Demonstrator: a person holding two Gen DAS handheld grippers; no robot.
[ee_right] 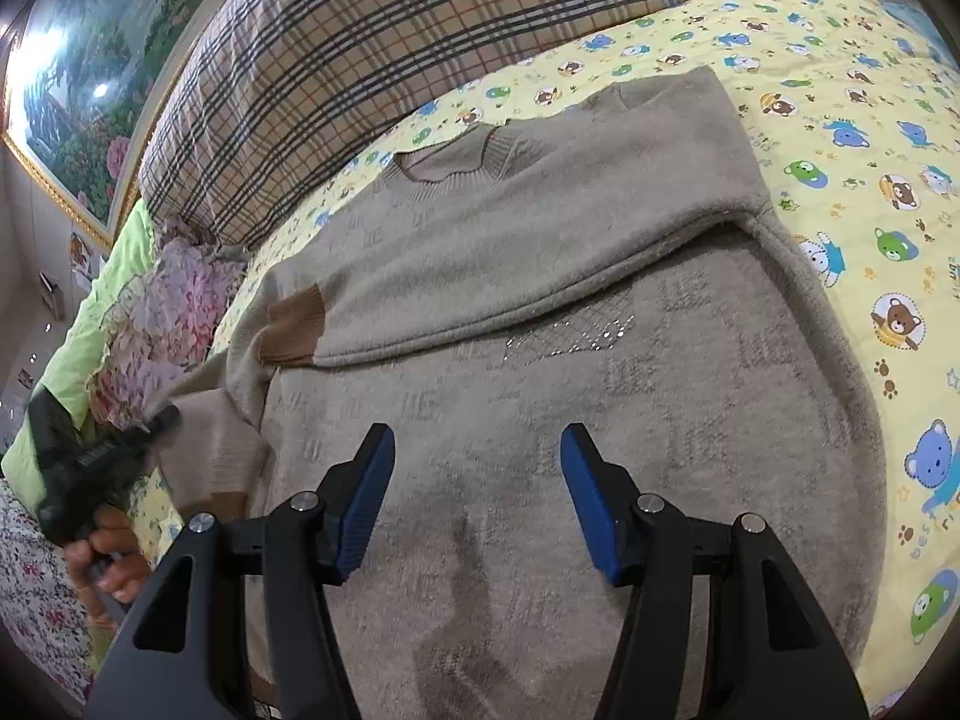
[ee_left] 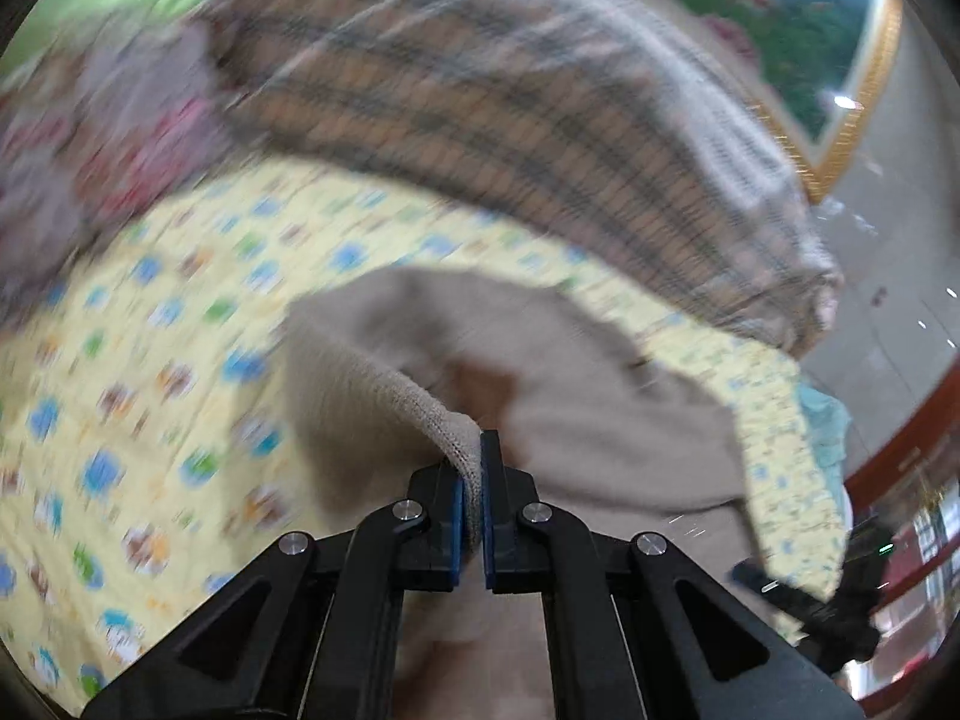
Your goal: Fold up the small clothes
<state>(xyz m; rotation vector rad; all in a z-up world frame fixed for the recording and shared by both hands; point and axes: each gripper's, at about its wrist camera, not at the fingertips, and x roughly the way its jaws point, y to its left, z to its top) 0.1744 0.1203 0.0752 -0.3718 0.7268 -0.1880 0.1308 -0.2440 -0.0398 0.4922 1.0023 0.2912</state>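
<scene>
A beige knitted sweater with brown elbow patches and a ribbed round collar [ee_right: 540, 276] is spread on a yellow quilted bedsheet printed with cartoon bears [ee_right: 852, 192], collar toward a large plaid cushion in tan, grey and orange [ee_right: 336, 42]. One sleeve has already been laid across the chest, its fold line running over the body of the garment, so the first fold is judged to be done. The left gripper [ee_left: 481, 480] is closed on a ribbed beige edge of the sweater, with the knit pinched between the blue pads [ee_left: 458, 516] and the fabric lifted off the bedsheet; in the right wrist view this gripper is seen at the far side of the garment, held in a hand [ee_right: 105, 552] near the other sleeve. The second sleeve fold is therefore judged to be under way. The right gripper [ee_right: 477, 480] is held over the lower body of the sweater with its jaws standing apart and nothing between them. The folding of the hem up toward the collar appears to be left, and no finished, compact bundle is yet shown.
</scene>
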